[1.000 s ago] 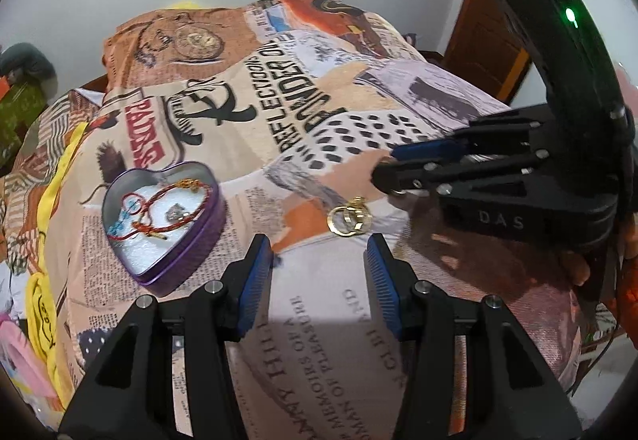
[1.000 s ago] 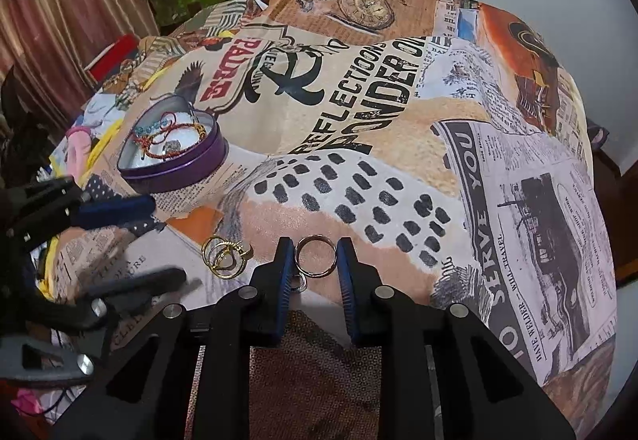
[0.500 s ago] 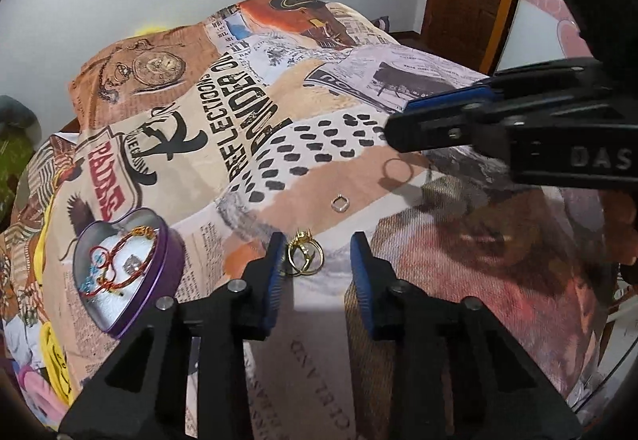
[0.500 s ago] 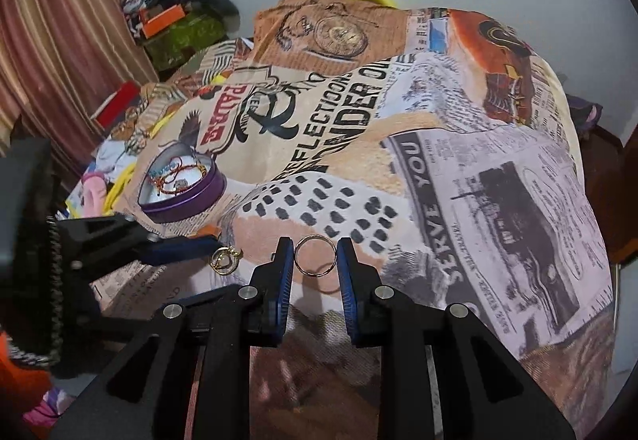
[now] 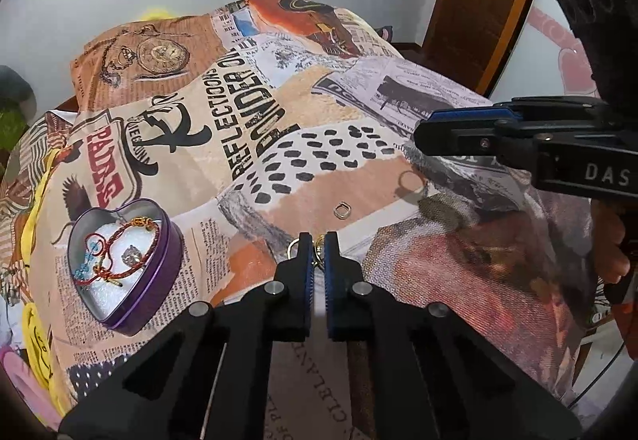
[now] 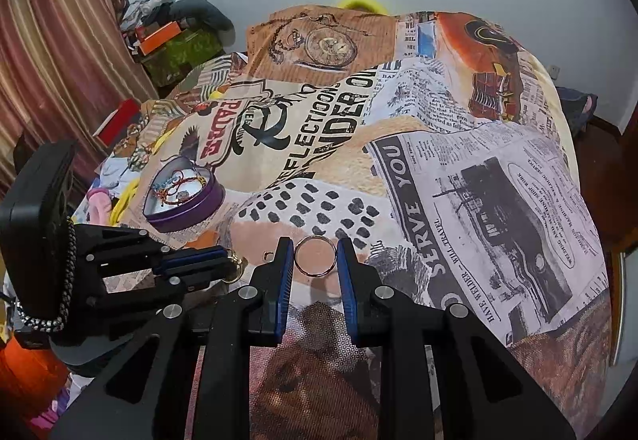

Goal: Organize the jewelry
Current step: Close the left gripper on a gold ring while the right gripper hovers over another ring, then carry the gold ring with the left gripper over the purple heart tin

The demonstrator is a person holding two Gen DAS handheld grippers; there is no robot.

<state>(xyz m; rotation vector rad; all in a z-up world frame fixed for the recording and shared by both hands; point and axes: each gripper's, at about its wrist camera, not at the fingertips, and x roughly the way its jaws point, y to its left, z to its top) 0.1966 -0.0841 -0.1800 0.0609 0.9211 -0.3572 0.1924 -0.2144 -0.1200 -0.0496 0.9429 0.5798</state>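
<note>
A purple heart-shaped tin (image 5: pixel 119 264) (image 6: pixel 183 200) sits on the printed bedspread and holds red and blue bracelets and a stone piece. My left gripper (image 5: pixel 318 244) is shut on the gold earrings (image 5: pixel 319 245), which show between its tips; it also shows in the right wrist view (image 6: pixel 227 260). My right gripper (image 6: pixel 315 254) is shut on a thin metal ring (image 6: pixel 315 255) and holds it above the bed. In the left wrist view the right gripper (image 5: pixel 422 139) hovers at the right. A small square ring (image 5: pixel 342 209) lies on the bedspread between them.
The bedspread (image 5: pixel 247 129) covers the whole bed. A wooden door (image 5: pixel 478 1) stands at the right. Curtains (image 6: pixel 52 53) and piled boxes and clothes (image 6: pixel 167 37) are at the left. The ring's shadow (image 5: pixel 410 182) falls on the cloth.
My left gripper has closed on the gold earrings. My right gripper has lifted the thin ring higher off the bed. A small square ring now lies exposed.
</note>
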